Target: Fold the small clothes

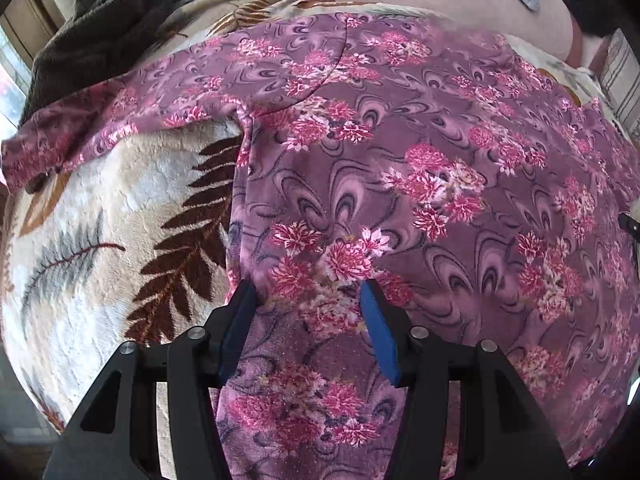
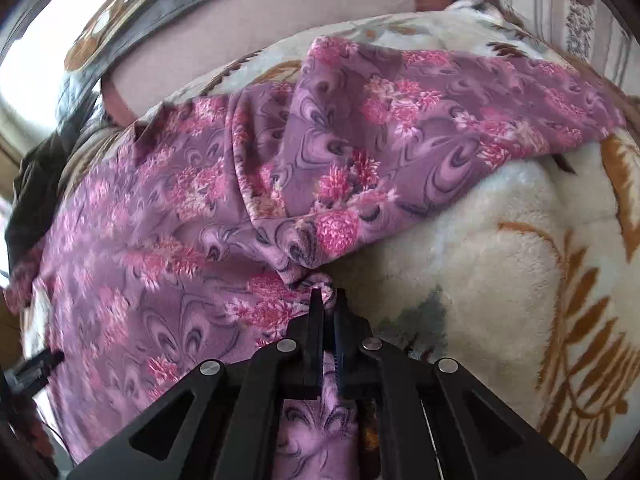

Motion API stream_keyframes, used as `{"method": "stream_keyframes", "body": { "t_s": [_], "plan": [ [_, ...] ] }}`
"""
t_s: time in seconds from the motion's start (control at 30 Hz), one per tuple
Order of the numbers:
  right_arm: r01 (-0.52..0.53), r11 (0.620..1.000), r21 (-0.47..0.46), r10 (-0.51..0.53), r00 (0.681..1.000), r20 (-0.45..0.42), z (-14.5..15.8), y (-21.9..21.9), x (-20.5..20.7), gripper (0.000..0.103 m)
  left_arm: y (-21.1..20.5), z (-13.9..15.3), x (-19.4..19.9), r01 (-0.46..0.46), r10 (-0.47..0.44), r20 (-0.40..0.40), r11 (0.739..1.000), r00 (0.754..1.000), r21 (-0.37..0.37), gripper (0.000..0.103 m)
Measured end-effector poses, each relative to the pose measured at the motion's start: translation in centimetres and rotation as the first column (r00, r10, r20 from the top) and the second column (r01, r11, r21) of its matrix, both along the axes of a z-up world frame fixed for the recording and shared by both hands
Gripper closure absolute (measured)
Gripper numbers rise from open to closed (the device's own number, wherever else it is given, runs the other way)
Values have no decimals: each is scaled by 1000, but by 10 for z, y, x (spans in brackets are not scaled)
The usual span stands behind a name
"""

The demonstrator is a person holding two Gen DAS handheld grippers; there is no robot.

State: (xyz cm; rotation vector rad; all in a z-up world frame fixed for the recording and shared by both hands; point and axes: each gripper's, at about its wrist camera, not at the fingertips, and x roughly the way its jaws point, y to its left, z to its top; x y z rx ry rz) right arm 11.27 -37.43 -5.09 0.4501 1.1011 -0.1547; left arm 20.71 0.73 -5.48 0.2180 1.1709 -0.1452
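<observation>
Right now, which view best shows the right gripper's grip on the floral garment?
The right wrist view: the right gripper pinches a bunched edge of the floral garment. The left wrist view shows only spread cloth.

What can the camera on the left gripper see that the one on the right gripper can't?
Only the left wrist view shows the left gripper, open over the flowery purple garment, one sleeve lying flat, and a dark brown fleece heaped behind.

Only the right wrist view shows the right gripper shut on a bunched edge of the garment, pulling up a fold, with the other sleeve beyond.

Both show the garment spread on a cream leaf-patterned blanket.
</observation>
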Motion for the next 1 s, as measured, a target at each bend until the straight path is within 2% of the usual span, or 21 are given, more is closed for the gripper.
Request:
{"method": "stream_keyframes", "body": {
  "t_s": [0.07, 0.13, 0.2, 0.23, 0.27, 0.33, 0.37, 0.4, 0.43, 0.5, 0.57, 0.6, 0.63, 0.67, 0.73, 0.77, 0.83, 0.9, 1.0],
  "plan": [
    [2, 1000, -2, -2, 1000, 15, 13, 4, -3, 94, 0, 3, 1, 3, -3, 4, 1000, 1000, 6, 50],
    [-7, 1000, 20, 5, 996, 94, 32, 9, -12, 93, -1, 9, 2, 3, -3, 3, 1000, 1000, 2, 50],
    [-41, 996, 82, 27, 985, 168, 44, 16, -25, 89, -5, 16, 1, 8, -8, 15, 1000, 1000, -22, 50],
    [-72, 990, 121, 48, 981, 187, 42, 22, -30, 82, -7, 19, 0, 8, -8, 23, 999, 1000, -33, 44],
    [-98, 985, 139, 72, 982, 176, 35, 28, -32, 77, -9, 20, 0, 4, -3, 26, 999, 1000, -43, 36],
    [-149, 980, 131, 140, 987, 74, 8, 43, -29, 79, -13, 14, 0, -7, 8, 16, 999, 1000, -54, 31],
    [-165, 979, 117, 164, 986, 16, -4, 46, -24, 83, -15, 7, 2, -14, 14, -5, 999, 1000, -41, 31],
    [-176, 978, 112, 172, 984, 42, -6, 46, -27, 84, -17, -1, 3, -21, 21, -30, 1000, 999, -21, 31],
    [-171, 974, 149, 160, 984, 80, 0, 36, -29, 85, -17, -6, 3, -28, 28, -37, 999, 999, -14, 27],
    [-86, 973, 212, 62, 991, 116, 9, 4, -31, 84, -14, -5, 2, -47, 47, -7, 999, 999, -19, 20],
    [69, 964, 258, -117, 978, 175, 21, -57, -39, 77, -10, -8, 2, -54, 54, -7, 998, 999, -33, 15],
    [164, 950, 265, -216, 960, 178, 23, -90, -44, 74, -8, -9, 1, -60, 60, -3, 998, 998, -36, 14],
    [292, 919, 267, -343, 924, 169, 21, -135, -51, 65, -7, -10, 0, -61, 61, 3, 997, 998, -39, 12],
    [378, 888, 260, -425, 892, 155, 18, -166, -57, 63, -7, -10, 0, -56, 57, 10, 998, 998, -36, 10],
    [538, 807, 245, -575, 810, 114, 9, -230, -71, 63, -9, -12, -3, -53, 54, 20, 998, 998, -30, 7],
    [614, 751, 243, -648, 756, 96, 2, -262, -76, 63, -10, -12, -3, -55, 56, 22, 998, 998, -33, 5],
    [662, 691, 290, -707, 702, 82, -11, -297, -76, 62, -10, -14, -1, -57, 58, 26, 998, 998, -38, 1],
    [680, 655, 330, -737, 672, 78, -25, -316, -68, 61, -10, -16, 1, -57, 58, 30, 998, 998, -42, 0],
    [687, 635, 353, -753, 653, 82, -43, -332, -47, 59, -10, -16, 1, -53, 55, 37, 998, 998, -40, 0]
  ]
}}
